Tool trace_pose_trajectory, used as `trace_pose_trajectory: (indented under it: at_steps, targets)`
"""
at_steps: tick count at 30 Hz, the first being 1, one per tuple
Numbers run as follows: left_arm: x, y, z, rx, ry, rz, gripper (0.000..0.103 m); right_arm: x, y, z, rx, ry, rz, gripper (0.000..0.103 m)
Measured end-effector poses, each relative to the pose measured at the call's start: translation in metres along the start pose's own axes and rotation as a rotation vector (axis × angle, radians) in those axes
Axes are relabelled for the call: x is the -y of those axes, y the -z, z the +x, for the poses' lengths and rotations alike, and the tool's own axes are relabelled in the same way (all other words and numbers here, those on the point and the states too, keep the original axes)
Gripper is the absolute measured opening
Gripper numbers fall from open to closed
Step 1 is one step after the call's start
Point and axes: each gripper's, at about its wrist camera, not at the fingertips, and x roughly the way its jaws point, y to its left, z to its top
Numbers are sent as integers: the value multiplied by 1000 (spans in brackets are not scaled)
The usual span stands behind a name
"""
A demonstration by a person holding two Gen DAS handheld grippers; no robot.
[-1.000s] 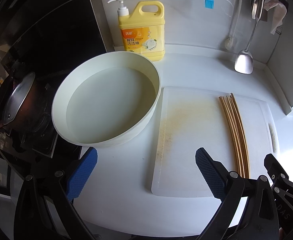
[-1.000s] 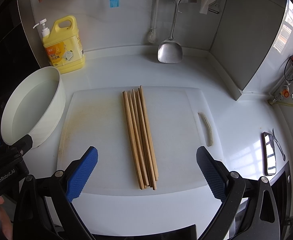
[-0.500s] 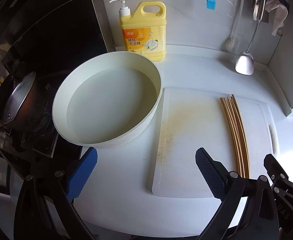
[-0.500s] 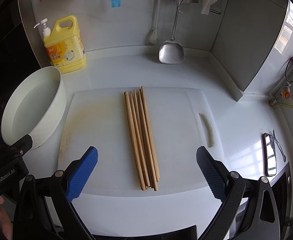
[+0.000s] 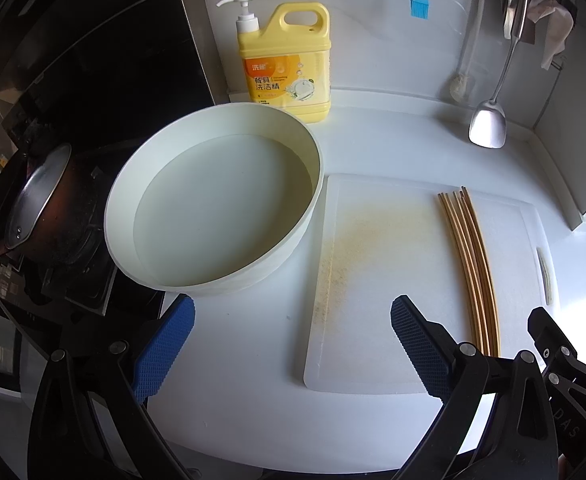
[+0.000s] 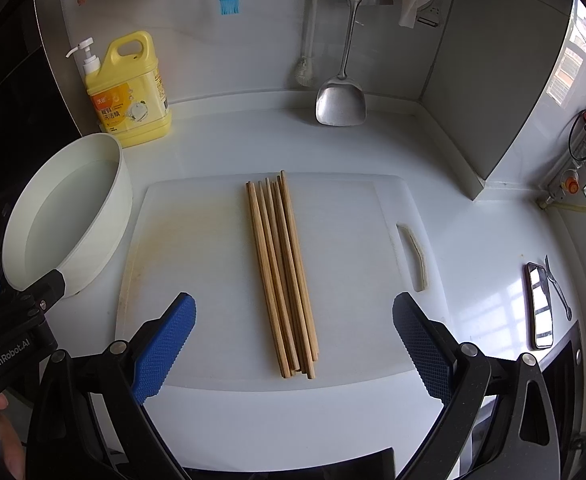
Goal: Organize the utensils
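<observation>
While both tools hover low over the white counter, the right gripper has its blue pads spread wide, empty, straddling the near ends of the chopsticks without touching them. Left gripper: likewise wide and empty, above bare counter between basin and board.
Cutting board: one, white, stained; carries the chopsticks in one close bundle along its middle, exact count unclear, at least six.
Basin: one, round, cream, holding clear water only; just beside the board's left edge.
Detergent jug: one, yellow, pump top, behind the basin.
Spatula: one, metal, hanging on the wall.
</observation>
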Motion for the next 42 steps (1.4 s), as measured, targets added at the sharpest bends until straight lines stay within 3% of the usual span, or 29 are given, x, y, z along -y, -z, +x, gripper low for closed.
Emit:
trace_pose_trajectory:
  at_steps: [30,42]
  targets:
    - [1,3,-1,9,-12,-3,97,4,-1,4,2,-26,-19,94]
    - [32,11,21,-1,50,62,97,53,13,39,11,-58,-56,94]
